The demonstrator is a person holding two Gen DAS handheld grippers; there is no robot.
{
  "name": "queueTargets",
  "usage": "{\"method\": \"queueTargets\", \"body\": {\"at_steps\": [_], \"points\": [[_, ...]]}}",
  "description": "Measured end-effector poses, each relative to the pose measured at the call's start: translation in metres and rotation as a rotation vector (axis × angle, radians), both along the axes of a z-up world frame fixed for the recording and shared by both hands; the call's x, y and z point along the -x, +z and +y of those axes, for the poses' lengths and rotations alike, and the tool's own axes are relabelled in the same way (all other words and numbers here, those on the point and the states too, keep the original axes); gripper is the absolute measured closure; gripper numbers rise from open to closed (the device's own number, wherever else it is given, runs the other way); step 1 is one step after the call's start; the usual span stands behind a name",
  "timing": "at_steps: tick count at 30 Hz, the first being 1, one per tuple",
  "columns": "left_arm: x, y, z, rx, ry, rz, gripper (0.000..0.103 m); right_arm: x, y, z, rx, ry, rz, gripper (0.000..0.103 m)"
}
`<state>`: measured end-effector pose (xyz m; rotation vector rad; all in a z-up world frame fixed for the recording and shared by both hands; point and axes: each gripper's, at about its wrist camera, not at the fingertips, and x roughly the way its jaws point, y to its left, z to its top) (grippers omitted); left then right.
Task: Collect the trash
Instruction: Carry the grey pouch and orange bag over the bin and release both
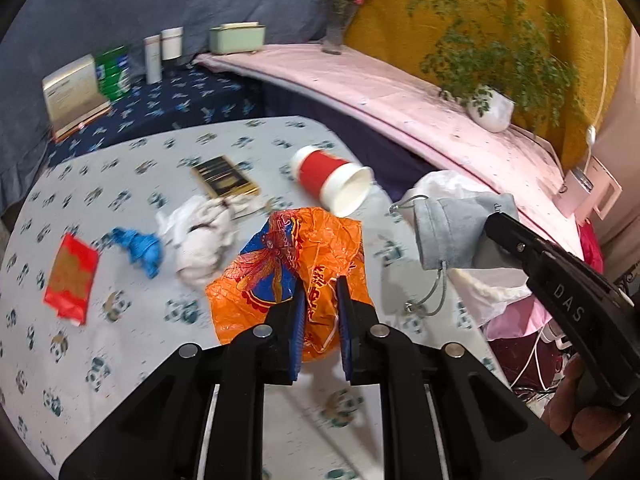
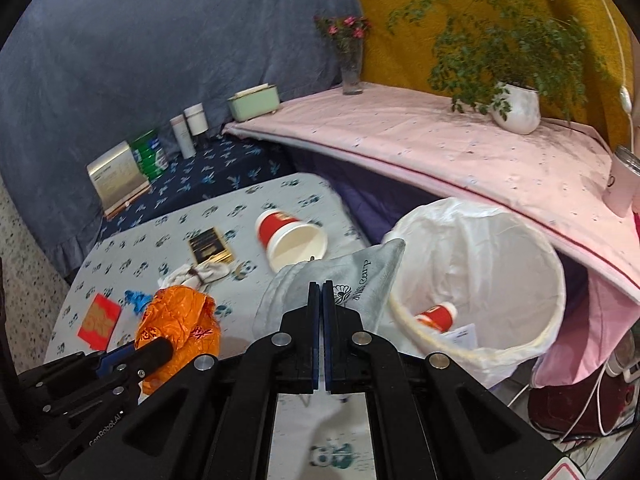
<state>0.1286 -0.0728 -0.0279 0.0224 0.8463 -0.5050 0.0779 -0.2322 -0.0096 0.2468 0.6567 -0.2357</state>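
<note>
Left gripper (image 1: 320, 296) clamps 1 crumpled orange plastic bag (image 1: 288, 264), right gripper (image 2: 322, 292) pinches 1 grey drawstring pouch (image 2: 344, 280) beside white-lined round bin (image 2: 552, 280), 2 red paper cups: 1 (image 2: 438, 316) inside bin, 1 (image 2: 290, 238) on table left of it.

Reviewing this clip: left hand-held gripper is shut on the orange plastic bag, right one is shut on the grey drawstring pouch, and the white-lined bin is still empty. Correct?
Not quite. The bin is not empty: the right wrist view shows a red paper cup and a white slip of paper inside. The rest stands: the left hand-held gripper grips the orange plastic bag, the right hand-held gripper the grey drawstring pouch.
</note>
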Motion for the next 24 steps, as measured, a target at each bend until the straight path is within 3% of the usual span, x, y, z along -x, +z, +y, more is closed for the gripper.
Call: {"method": "queueTargets", "body": {"at_steps": [12, 24], "points": [[-0.008, 0.016, -0.112, 0.043, -0.170, -0.027, 0.089, 0.018, 0.007, -0.093, 0.023, -0.159, -0.018, 0.101], [-0.022, -0.002, -0.194, 0.031, -0.282, 0.016, 0.089, 0.019, -0.011, -0.153, 0.007, -0.242, 0.003, 0.101]]}}
